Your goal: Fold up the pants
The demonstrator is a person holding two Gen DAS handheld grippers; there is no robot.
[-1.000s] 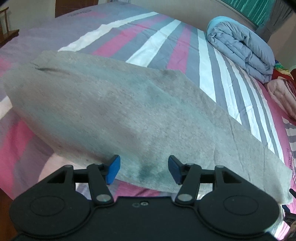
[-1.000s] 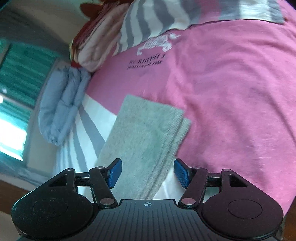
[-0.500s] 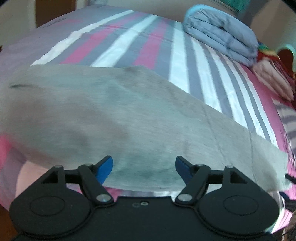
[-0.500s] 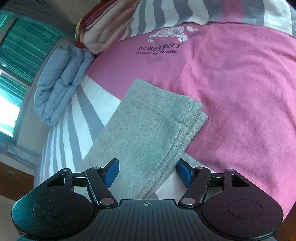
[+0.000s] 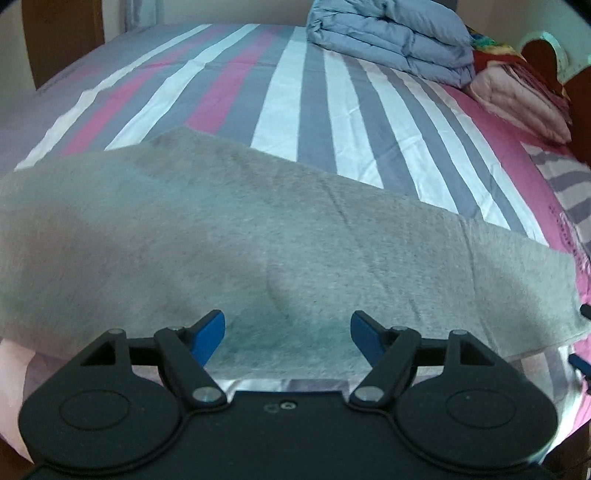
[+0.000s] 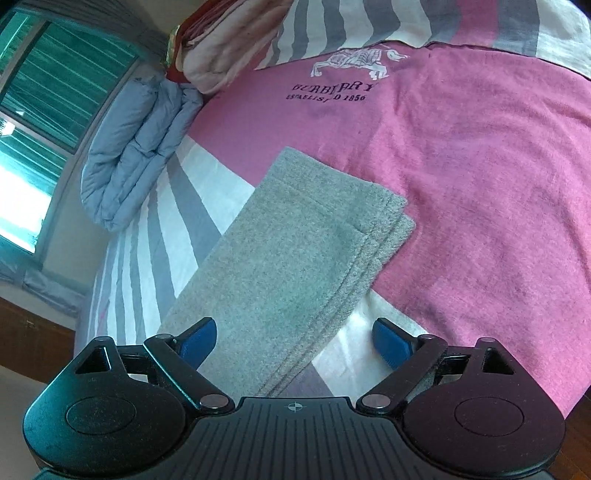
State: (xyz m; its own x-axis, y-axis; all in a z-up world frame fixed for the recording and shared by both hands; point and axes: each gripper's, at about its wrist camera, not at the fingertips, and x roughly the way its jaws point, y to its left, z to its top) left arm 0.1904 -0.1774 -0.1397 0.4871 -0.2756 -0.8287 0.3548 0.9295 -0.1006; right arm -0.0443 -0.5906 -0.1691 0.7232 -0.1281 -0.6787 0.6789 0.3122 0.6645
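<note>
Grey pants (image 5: 280,236) lie flat across the striped bed, stretched from left to right in the left wrist view. My left gripper (image 5: 288,334) hovers over their near edge, open, its blue pads apart with nothing pinched. In the right wrist view the cuff end of the grey pants (image 6: 306,251) lies doubled over on a pink sheet (image 6: 461,177). My right gripper (image 6: 295,341) stands above that leg with its jaws opening; the cloth lies below and between them, untouched by the pads.
A folded blue quilt (image 5: 391,35) and a pink folded blanket (image 5: 521,98) sit at the bed's far side. The same blue quilt (image 6: 136,147) lies by a window (image 6: 44,92) in the right wrist view. Wooden floor (image 6: 33,325) shows past the bed's edge.
The left gripper slid sideways along the pants and its jaws spread wider. The right gripper's jaws opened wider over the cuff end, and more of the pink sheet came into view.
</note>
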